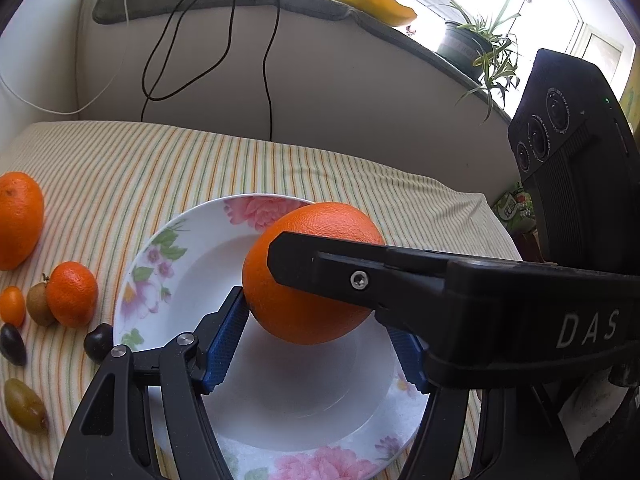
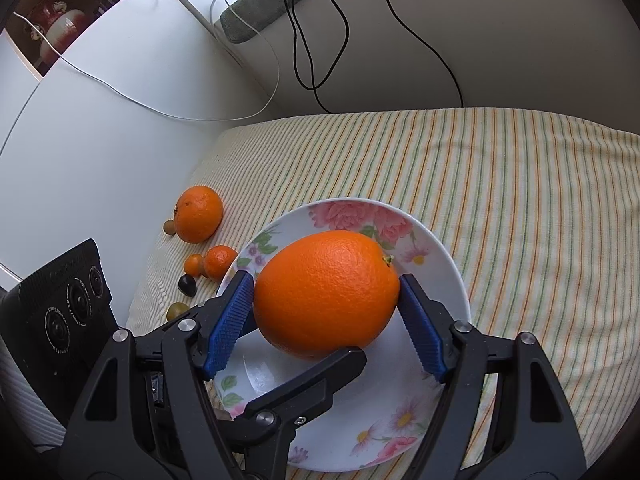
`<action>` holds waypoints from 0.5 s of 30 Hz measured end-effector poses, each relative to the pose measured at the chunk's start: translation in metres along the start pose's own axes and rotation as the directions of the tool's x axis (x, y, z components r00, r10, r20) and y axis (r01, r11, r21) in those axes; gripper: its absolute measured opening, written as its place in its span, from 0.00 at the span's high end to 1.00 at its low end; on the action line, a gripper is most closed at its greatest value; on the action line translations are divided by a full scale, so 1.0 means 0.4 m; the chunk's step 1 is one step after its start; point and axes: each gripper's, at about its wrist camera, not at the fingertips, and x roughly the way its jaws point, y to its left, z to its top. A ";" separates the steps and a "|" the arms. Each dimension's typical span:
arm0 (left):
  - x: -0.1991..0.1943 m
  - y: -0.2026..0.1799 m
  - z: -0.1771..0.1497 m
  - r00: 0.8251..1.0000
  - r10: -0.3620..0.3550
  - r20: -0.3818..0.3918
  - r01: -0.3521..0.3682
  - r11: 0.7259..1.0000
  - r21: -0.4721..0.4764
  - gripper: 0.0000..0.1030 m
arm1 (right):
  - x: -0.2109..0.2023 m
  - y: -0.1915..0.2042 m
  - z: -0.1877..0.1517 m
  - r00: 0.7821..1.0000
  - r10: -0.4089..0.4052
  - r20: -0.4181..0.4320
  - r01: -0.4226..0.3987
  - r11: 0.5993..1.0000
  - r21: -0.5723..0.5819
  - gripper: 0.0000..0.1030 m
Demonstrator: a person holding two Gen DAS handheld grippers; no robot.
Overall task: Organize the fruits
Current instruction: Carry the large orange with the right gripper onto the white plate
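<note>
Right wrist view, orange (image 2: pixel 326 294) clamped between both hand-held grippers' blue pads (image 2: pixel 232 322), above floral plate (image 2: pixel 448 264).

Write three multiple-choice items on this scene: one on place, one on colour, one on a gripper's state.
1. Where is the large orange?
A. Above the floral plate
B. On the striped cloth among the small fruits
C. On the window ledge

2. What colour are the finger pads?
A. Red
B. Blue
C. Green

3. What state is the right gripper in?
A. Open and empty
B. Shut on the large orange
C. Shut on the plate's rim

Answers:
1 A: the large orange sits over the floral plate.
2 B: the ribbed pads are blue.
3 B: both pads of the right gripper press the orange's sides.
</note>
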 end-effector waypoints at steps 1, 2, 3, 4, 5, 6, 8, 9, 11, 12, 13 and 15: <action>0.001 0.001 0.000 1.000 0.001 -0.002 -0.001 1.000 0.001 0.34 | 0.001 -0.004 0.002 1.000 0.002 -0.001 -0.002 1.000 0.003 0.26; 0.003 0.000 0.000 1.000 0.002 -0.004 -0.002 1.000 0.002 0.34 | 0.003 -0.006 0.002 1.000 0.003 -0.002 -0.003 1.000 0.007 0.26; 0.005 -0.001 -0.001 1.000 0.001 -0.007 -0.001 1.000 0.001 0.34 | 0.003 -0.010 0.003 1.000 0.004 -0.004 -0.004 1.000 0.011 0.26; 0.008 -0.003 0.001 1.000 0.000 -0.011 0.000 1.000 0.001 0.34 | 0.004 -0.012 0.003 1.000 0.003 -0.006 -0.003 1.000 0.012 0.26; 0.010 -0.004 0.001 1.000 0.000 -0.016 0.000 1.000 0.001 0.34 | 0.003 -0.014 0.003 1.000 0.001 -0.008 -0.001 1.000 0.012 0.26; 0.016 -0.007 0.007 1.000 0.002 -0.022 -0.002 1.000 0.002 0.34 | 0.004 -0.015 0.002 1.000 0.000 -0.009 0.000 1.000 0.016 0.25; 0.022 -0.013 0.010 0.999 0.005 -0.036 -0.005 1.000 0.007 0.34 | 0.005 -0.018 0.001 1.000 -0.005 -0.013 0.005 1.000 0.025 0.26; 0.023 -0.019 0.011 0.999 0.011 -0.035 -0.010 1.000 0.012 0.34 | 0.005 -0.020 0.001 1.000 -0.006 -0.015 0.007 1.000 0.028 0.25; 0.021 -0.027 0.011 0.999 0.026 -0.030 -0.025 0.999 0.024 0.34 | 0.000 -0.021 0.000 1.000 -0.010 -0.008 0.010 0.999 0.031 0.24; 0.019 -0.030 0.010 0.999 0.033 -0.025 -0.033 0.999 0.028 0.34 | -0.008 -0.019 -0.001 1.000 -0.020 0.006 0.020 0.999 0.028 0.20; 0.015 -0.030 0.010 0.999 0.034 -0.018 -0.034 0.999 0.029 0.33 | -0.018 -0.016 0.000 0.999 -0.026 0.020 0.026 0.999 0.024 0.17; 0.006 -0.030 0.012 0.999 0.038 -0.008 -0.038 0.999 0.027 0.31 | -0.038 -0.009 0.000 0.999 -0.035 0.042 0.034 0.999 0.013 0.14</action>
